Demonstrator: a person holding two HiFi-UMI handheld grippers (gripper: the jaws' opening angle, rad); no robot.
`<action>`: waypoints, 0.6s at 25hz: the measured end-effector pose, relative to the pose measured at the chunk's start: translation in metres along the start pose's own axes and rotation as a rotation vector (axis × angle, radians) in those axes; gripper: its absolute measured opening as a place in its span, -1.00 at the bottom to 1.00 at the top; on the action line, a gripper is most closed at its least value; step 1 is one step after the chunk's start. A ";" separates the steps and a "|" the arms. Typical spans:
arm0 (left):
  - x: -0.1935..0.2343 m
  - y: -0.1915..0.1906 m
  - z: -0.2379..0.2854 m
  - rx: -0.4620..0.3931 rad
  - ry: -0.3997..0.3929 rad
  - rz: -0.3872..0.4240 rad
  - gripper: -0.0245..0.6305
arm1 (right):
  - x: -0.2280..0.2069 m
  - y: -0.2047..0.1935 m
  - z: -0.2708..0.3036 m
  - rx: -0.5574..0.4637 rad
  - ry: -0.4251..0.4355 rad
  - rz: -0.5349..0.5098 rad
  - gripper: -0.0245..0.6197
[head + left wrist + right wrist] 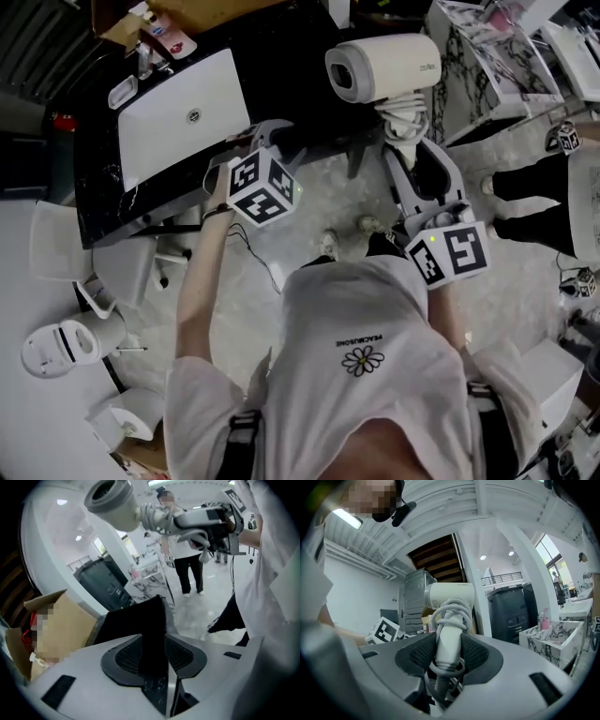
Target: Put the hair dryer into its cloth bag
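Observation:
A cream-white hair dryer (384,67) with its cord wound round the handle stands upright in the air, and my right gripper (410,155) is shut on that handle (449,634). The left gripper view shows the same dryer (112,501) high up. The white cloth bag (183,112) with a round logo lies flat on the black table (281,56). My left gripper (267,141) hovers at the bag's right edge, over the table's near edge. Its jaws stand open (153,639); only the dark table shows between them and nothing is held.
A cardboard box (56,630) and small items (141,56) sit at the table's far left. A marble-patterned box (487,66) stands right of the dryer. Another person (544,197) stands at the right. White round stools (66,342) are on the floor, lower left.

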State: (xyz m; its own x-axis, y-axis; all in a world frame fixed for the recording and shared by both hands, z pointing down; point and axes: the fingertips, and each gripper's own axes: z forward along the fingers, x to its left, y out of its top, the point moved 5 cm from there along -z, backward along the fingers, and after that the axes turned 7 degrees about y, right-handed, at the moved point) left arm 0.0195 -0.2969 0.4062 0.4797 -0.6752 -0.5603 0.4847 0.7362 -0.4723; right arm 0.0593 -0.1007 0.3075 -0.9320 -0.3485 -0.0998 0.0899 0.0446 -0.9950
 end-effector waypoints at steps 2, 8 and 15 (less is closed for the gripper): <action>-0.006 -0.007 0.015 0.068 -0.055 0.029 -0.52 | 0.000 -0.002 -0.003 0.012 -0.007 -0.002 -0.44; -0.012 -0.016 0.048 0.192 -0.157 0.052 -0.49 | -0.003 -0.005 -0.003 0.026 -0.012 0.007 -0.44; -0.006 -0.017 0.059 0.231 -0.163 -0.048 -0.82 | -0.010 -0.011 -0.003 0.043 -0.012 0.022 -0.44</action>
State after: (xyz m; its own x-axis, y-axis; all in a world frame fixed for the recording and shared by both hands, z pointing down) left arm 0.0518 -0.3083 0.4581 0.5544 -0.7215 -0.4149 0.6544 0.6859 -0.3182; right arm 0.0663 -0.0950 0.3196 -0.9254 -0.3590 -0.1217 0.1256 0.0125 -0.9920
